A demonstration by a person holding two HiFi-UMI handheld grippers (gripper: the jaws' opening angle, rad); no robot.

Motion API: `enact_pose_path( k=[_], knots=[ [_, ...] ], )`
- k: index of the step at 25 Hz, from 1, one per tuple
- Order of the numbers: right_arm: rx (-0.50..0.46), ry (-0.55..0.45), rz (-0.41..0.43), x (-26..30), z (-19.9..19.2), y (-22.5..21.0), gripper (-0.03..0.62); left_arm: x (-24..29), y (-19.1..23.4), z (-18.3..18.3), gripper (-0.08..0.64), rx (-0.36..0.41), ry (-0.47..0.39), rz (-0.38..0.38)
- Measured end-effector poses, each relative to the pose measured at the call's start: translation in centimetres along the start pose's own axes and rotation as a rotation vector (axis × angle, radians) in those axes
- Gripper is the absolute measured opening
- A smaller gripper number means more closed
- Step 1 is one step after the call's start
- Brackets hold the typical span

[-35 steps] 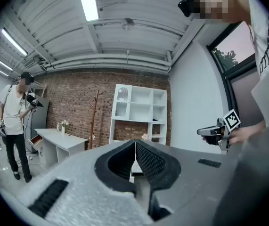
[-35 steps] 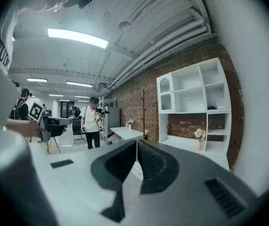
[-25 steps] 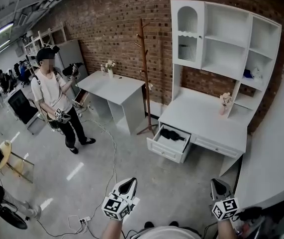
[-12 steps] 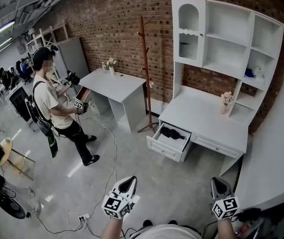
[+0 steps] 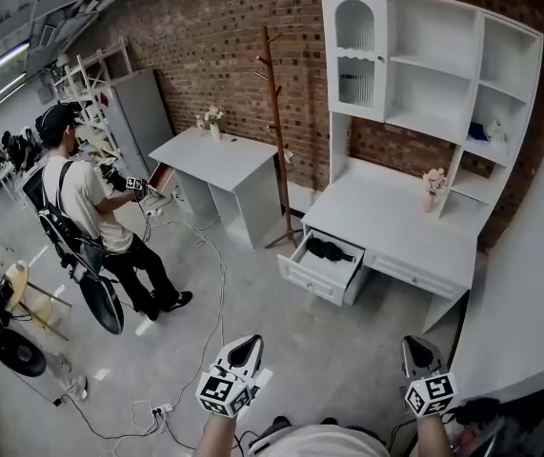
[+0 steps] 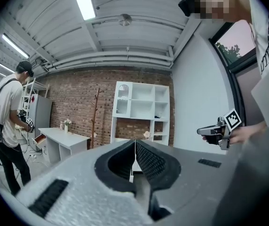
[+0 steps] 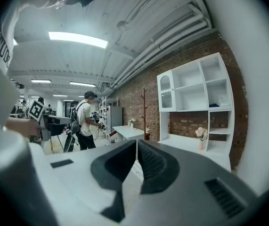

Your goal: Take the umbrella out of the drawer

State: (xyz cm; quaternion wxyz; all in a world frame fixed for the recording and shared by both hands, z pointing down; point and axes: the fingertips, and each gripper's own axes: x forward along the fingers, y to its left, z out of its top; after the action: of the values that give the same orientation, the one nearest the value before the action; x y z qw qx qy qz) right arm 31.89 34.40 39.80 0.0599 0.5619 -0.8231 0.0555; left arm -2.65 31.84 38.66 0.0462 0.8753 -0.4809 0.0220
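Observation:
A black folded umbrella lies in the open drawer of the white desk against the brick wall. Both grippers are held low at the bottom of the head view, well short of the desk. My left gripper points toward the drawer, its jaws closed together with nothing between them; in its own view the left gripper shows the jaws meeting. My right gripper is shut and empty too, and the right gripper in its own view has its jaws touching.
A white hutch tops the desk, with a small flower vase. A wooden coat stand and a second white table stand to the left. A person with grippers stands at far left. Cables run across the grey floor.
The view has drawn slightly closer to the desk. The person at left has turned away and shifted toward the left. Both grippers keep their place in the picture and stay shut.

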Motion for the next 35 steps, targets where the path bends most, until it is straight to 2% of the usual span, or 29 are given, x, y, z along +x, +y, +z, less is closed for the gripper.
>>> enact_pose_path(
  k=[13,17,24,35],
  knots=[
    [0.015,0.03,0.036,-0.9,-2.1,-3.2,0.031,1.7,-3.5,-1.0,0.026,0.0,0.014,0.027],
    [0.023,0.035,0.046,-0.6,-1.7,-3.4,0.032,2.0,-3.6,-0.6,0.026,0.0,0.03,0.032],
    [0.016,0.04,0.06,1.8,-1.8,-3.3,0.032,3.4,-2.0,-1.2,0.026,-0.007,0.034,0.041],
    [0.008,0.048,0.031,7.3,-0.7,-4.8,0.032,8.8,2.1,-1.0,0.026,-0.012,0.032,0.014]
  ],
)
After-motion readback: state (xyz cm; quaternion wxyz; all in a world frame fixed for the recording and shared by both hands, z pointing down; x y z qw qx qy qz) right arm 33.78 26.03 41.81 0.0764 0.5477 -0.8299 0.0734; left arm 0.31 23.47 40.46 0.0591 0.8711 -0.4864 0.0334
